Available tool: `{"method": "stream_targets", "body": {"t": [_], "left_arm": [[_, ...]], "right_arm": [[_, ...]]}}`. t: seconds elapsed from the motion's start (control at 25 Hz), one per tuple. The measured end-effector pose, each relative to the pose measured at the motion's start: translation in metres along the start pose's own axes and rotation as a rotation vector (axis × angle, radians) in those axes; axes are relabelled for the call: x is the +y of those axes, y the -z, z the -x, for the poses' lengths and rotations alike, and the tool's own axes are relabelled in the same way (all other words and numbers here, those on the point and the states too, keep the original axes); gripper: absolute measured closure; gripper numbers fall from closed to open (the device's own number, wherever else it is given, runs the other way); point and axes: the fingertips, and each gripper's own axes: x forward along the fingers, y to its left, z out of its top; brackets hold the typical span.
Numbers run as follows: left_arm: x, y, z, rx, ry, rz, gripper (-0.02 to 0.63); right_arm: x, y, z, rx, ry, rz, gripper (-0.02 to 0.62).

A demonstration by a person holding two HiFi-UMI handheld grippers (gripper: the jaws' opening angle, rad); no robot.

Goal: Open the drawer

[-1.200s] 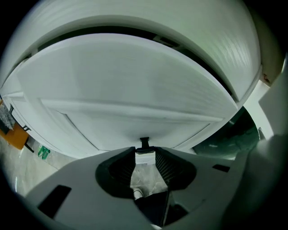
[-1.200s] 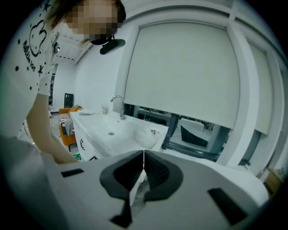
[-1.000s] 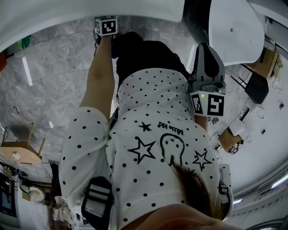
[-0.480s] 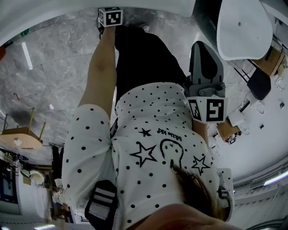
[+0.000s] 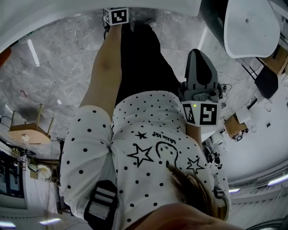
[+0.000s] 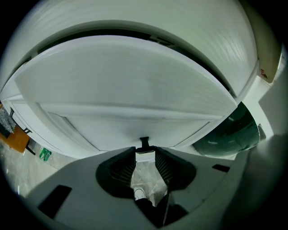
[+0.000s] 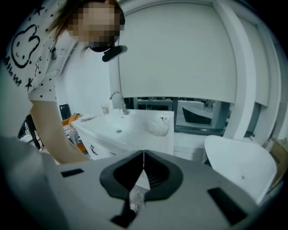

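The white drawer front (image 6: 135, 90) fills the left gripper view, with a small black handle (image 6: 144, 142) low at its middle. My left gripper (image 6: 145, 150) has its jaw tips closed against that handle from both sides. In the head view only its marker cube (image 5: 117, 16) shows, at the end of my stretched left arm under the white furniture edge (image 5: 153, 5). My right gripper (image 5: 198, 53) hangs by my right hip, away from the drawer. It is shut with nothing held, and its tips (image 7: 143, 155) meet.
The right gripper view faces a white washbasin cabinet (image 7: 126, 130) and a white chair (image 7: 240, 166). That chair (image 5: 252, 27) stands at the upper right of the head view. A wooden stool (image 5: 29, 132) stands on the grey marble floor (image 5: 54, 81) at left. A dark rounded object (image 6: 229, 134) lies right of the drawer.
In the head view the left marker cube has slid right along the top edge and my body has shifted with it. The right gripper has drifted slightly left and stays shut.
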Motion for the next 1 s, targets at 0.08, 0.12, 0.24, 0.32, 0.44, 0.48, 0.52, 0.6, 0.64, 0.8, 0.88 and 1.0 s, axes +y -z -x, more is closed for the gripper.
{"method": "stream_targets", "body": {"t": [0.08,0.12,0.24,0.32,0.44,0.48,0.52,0.6,0.64,0.8,0.88,1.0], "left_arm": [[0.000,-0.004,0.000,-0.005,0.000,0.001,0.469],[0.000,-0.004,0.001,-0.005,0.000,0.000,0.469],[0.000,-0.002,0.003,0.001,0.001,-0.005,0.469],[0.000,0.000,0.002,0.006,0.004,-0.007,0.469],[-0.001,-0.001,0.002,0.007,0.006,-0.010,0.469],[-0.003,-0.001,0.002,0.007,0.007,-0.010,0.469],[-0.004,-0.002,0.003,0.007,0.008,-0.010,0.469],[-0.004,-0.002,0.005,0.007,0.010,-0.011,0.470],[-0.004,-0.002,0.005,0.007,0.010,-0.014,0.471],[-0.001,0.000,0.006,0.005,0.007,-0.016,0.471],[-0.001,0.001,0.007,0.005,0.005,-0.011,0.471],[0.000,0.002,0.008,0.005,0.003,-0.004,0.471]], "right_arm": [[0.002,0.004,0.003,0.004,0.009,-0.012,0.581],[0.003,0.006,0.006,0.007,0.015,-0.019,0.581],[0.002,0.009,0.010,0.009,0.036,-0.036,0.581],[0.001,0.011,0.010,0.008,0.048,-0.044,0.581],[0.000,0.010,0.010,0.007,0.055,-0.048,0.581],[-0.001,0.010,0.010,0.007,0.056,-0.048,0.581],[-0.001,0.009,0.010,0.008,0.056,-0.049,0.581],[0.001,0.008,0.009,0.010,0.054,-0.048,0.581],[0.002,0.006,0.008,0.010,0.052,-0.048,0.581],[0.004,0.005,0.004,0.011,0.048,-0.040,0.581],[0.005,0.005,0.002,0.012,0.043,-0.038,0.581],[0.006,0.003,0.000,0.012,0.036,-0.034,0.581]]}}
